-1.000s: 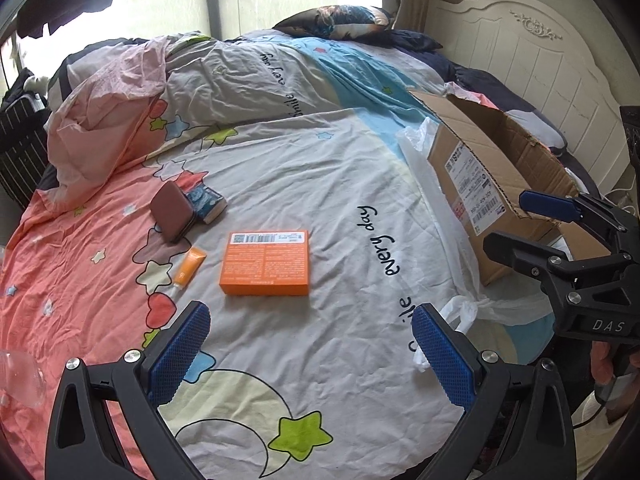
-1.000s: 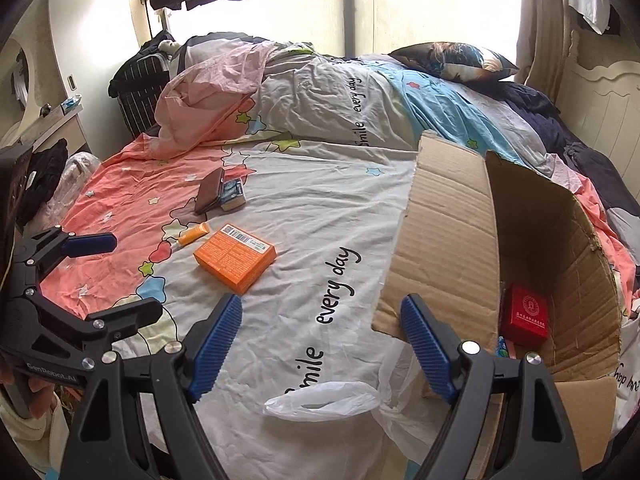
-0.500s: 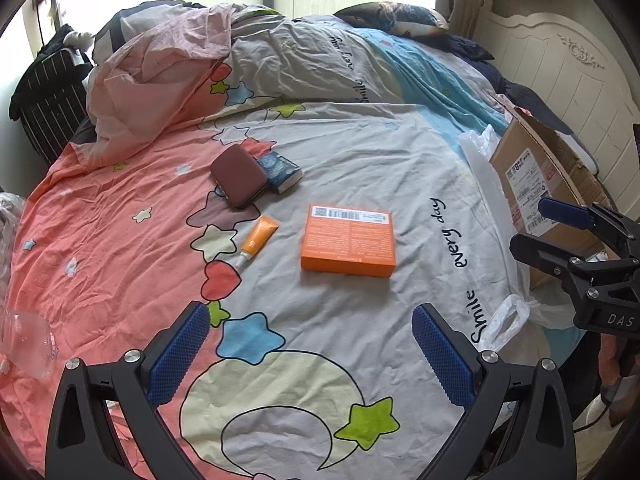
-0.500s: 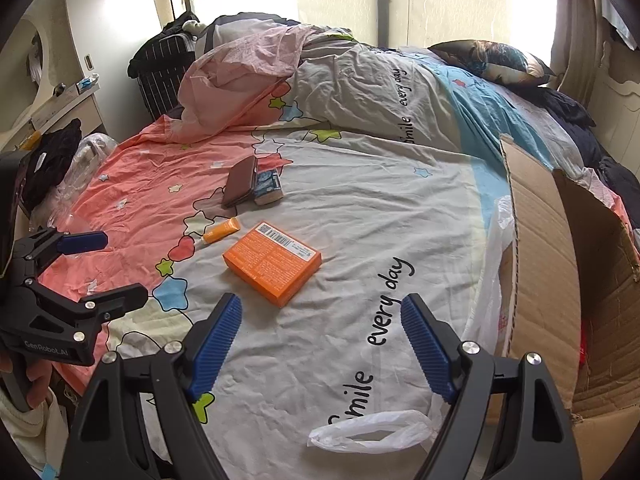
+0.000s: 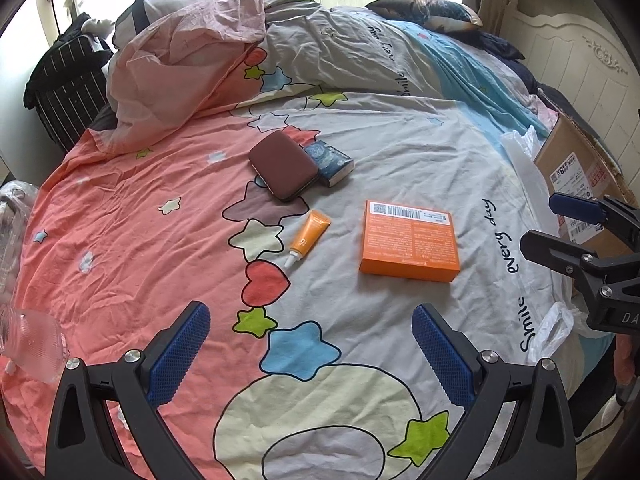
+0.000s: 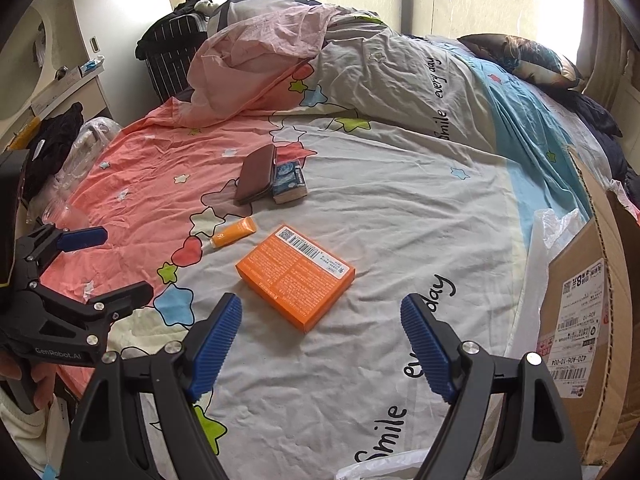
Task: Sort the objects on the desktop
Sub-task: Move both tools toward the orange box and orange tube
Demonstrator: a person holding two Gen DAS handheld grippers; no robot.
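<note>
On the bed's patterned cover lie an orange flat box (image 5: 410, 242) (image 6: 296, 274), a small orange tube (image 5: 309, 236) (image 6: 232, 233), a maroon case (image 5: 283, 170) (image 6: 257, 174) and a blue printed pack (image 5: 330, 162) (image 6: 289, 182) beside it. My left gripper (image 5: 310, 354) hovers open over the cover, short of the tube and box, nothing between its pads. My right gripper (image 6: 320, 340) is open too, just short of the orange box. Each gripper shows in the other's view: the right gripper (image 5: 568, 228) at the right edge, the left gripper (image 6: 104, 264) at the left.
A cardboard box (image 6: 584, 320) (image 5: 580, 176) with shipping labels stands at the bed's right side, a clear plastic bag (image 5: 524, 160) against it. A rumpled pink and grey duvet (image 5: 208, 64) is piled at the back. A clear bottle (image 5: 28, 344) lies at the left edge.
Both grippers have swung left, away from the cardboard box, and sunk toward the cover. The orange box and tube now lie nearer the middle of both views. Both stayed open.
</note>
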